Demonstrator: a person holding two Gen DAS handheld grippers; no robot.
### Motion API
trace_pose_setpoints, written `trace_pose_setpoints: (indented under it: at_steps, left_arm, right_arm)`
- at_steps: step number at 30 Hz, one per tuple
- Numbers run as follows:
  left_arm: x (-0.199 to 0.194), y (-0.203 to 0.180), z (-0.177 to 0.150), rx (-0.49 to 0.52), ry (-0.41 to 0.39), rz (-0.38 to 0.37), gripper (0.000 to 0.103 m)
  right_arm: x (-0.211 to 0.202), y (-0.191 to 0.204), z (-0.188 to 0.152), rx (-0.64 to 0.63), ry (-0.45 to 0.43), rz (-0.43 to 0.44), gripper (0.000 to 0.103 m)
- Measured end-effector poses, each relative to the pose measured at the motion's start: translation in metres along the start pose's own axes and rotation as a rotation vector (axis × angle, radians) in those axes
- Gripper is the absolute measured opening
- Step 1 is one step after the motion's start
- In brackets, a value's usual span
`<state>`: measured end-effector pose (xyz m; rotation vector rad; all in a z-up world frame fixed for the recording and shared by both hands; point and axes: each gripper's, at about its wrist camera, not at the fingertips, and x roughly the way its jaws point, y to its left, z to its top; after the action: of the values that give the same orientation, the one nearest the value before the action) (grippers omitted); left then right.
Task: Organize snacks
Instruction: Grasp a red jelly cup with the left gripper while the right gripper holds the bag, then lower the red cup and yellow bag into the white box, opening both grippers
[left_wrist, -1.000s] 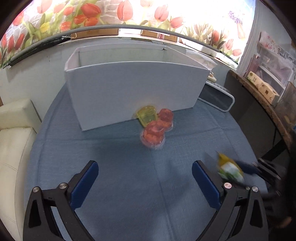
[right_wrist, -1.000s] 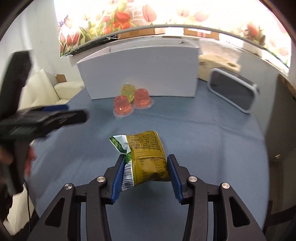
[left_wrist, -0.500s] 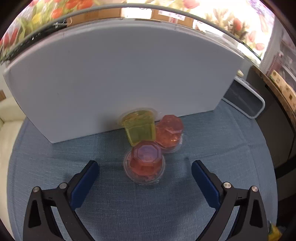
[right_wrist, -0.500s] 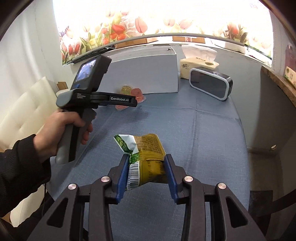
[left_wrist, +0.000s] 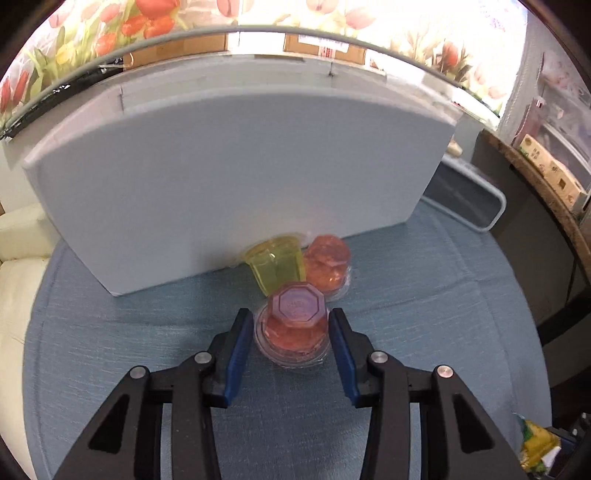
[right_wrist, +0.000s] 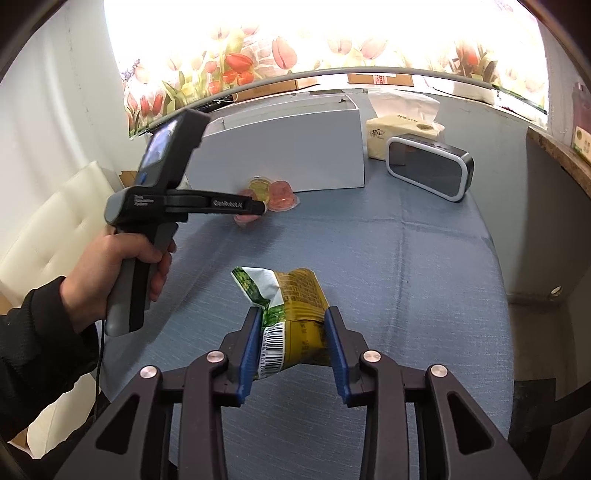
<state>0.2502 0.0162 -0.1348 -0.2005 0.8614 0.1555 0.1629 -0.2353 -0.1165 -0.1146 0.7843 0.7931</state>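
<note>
My left gripper (left_wrist: 291, 332) is shut on a red jelly cup (left_wrist: 293, 325) that rests upside down on the blue tablecloth. A yellow jelly cup (left_wrist: 277, 269) and a second red jelly cup (left_wrist: 330, 264) stand just behind it, against the white box (left_wrist: 236, 177). My right gripper (right_wrist: 291, 343) is shut on a green-and-yellow snack bag (right_wrist: 291, 314) and holds it above the table. In the right wrist view the left gripper (right_wrist: 255, 208) reaches over the cups (right_wrist: 280, 194) by the white box (right_wrist: 295, 147).
A black clock with a white rim (right_wrist: 430, 171) and a tissue pack (right_wrist: 402, 127) stand right of the box. A cream sofa (right_wrist: 48, 225) lies left of the table. The table's right edge (right_wrist: 502, 295) drops to the floor. A wooden counter (left_wrist: 543, 177) is at the far right.
My left gripper moved forward to the nearest red cup and closed on it. My right gripper kept hold of the snack bag and barely moved.
</note>
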Motion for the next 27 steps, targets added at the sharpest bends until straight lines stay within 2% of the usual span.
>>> trace_pose_setpoints:
  at_steps: [10,16,22,27]
  left_arm:
    - [-0.058,0.008,0.001,0.013,-0.088,-0.06,0.047]
    - [-0.091,0.022,0.015,0.014,-0.142,-0.075,0.047]
    - [-0.113,0.038,0.05,0.004,-0.196,-0.087,0.047]
    - [-0.126,0.055,0.084,-0.003,-0.227,-0.106,0.047]
  right_arm:
    - [0.002,0.012,0.013,-0.02,-0.024,0.022,0.036]
    - [0.009,0.02,0.04,-0.031,-0.044,0.046,0.036]
    - [0.02,0.031,0.096,-0.096,-0.093,0.037,0.035]
    - [0.042,0.034,0.163,-0.122,-0.125,0.037,0.035]
